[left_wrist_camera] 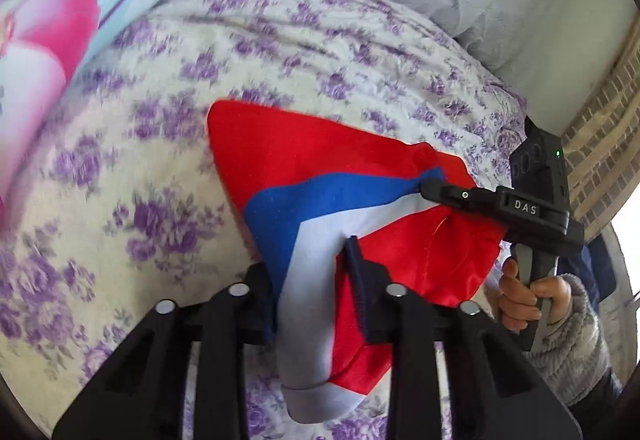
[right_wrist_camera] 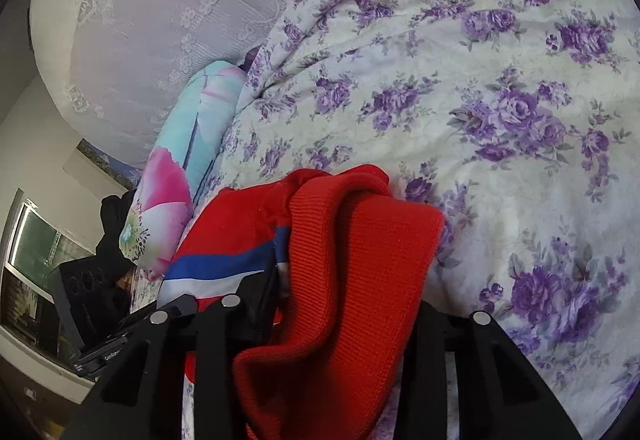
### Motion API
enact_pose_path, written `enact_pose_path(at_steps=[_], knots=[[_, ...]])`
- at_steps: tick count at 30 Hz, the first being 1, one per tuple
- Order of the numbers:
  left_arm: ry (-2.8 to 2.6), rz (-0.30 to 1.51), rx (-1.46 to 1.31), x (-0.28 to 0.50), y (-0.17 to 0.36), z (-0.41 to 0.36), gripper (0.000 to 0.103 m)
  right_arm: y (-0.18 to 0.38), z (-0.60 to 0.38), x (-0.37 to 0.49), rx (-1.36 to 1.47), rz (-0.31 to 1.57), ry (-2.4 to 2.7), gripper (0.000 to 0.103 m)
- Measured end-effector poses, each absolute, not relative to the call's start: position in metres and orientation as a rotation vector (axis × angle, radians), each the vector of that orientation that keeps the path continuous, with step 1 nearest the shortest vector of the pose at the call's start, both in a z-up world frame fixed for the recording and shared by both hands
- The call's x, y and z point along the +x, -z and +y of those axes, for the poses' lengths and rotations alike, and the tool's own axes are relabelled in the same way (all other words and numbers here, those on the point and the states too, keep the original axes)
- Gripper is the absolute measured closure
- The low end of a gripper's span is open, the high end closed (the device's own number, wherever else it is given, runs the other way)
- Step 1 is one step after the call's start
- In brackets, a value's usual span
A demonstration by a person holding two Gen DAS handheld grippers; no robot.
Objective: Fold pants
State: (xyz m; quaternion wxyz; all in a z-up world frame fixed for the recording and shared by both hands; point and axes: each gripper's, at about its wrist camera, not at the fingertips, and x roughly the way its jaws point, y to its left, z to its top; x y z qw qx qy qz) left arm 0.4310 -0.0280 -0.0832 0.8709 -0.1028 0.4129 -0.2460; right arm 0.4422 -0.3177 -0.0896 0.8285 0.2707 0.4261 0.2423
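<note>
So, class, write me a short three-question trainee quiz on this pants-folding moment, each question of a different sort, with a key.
1. True or false: the red pants are lifted clear of the floral bedspread.
2. Multiple choice: the stripes on the pants are A) green and yellow, B) blue and white, C) black and grey.
3. Short answer: which part of the pants do the right tongs hold in the right wrist view?

Key
1. False: part still rests on the bedspread.
2. B.
3. The ribbed knit band; the left tongs grip the striped fabric.
</note>
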Motion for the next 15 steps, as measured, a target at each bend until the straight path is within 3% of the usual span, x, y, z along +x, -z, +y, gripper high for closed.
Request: enact_pose_path(at_steps=[5,6,8,9,10,12,15], knots=[[0.522,0.820,-0.178,0.434,0.066,-0.037,0.080,0.076,-0.319,0.451,0.540,0.867,-0.486,0.067],[0.507,0.849,-0.170,0.439,0.072,-0.039,0.077,0.081,-0.316,0.455,0.524,0.890,-0.463,0.063],[0.428,0.881,-0.138,0.445,0.087,-0.041,0.058,0.093,-0.312,0.460,0.500,0.932,-0.436,0.054],[0.359,0.881,-0.149,0.444,0.092,-0.036,0.029,0.094,-0.313,0.459,0.507,0.931,-0.440,0.052],[0.305,0.885,-0.156,0.443,0.094,-0.031,0.008,0.092,-0.315,0.457,0.519,0.926,-0.435,0.047],[0.270,0.887,-0.196,0.438,0.093,-0.019,0.007,0.085,-0.327,0.447,0.549,0.894,-0.399,0.040],[0.173,0.799,-0.202,0.416,0.075,0.002,0.008,0.071,-0.350,0.421,0.588,0.813,-0.303,0.039]])
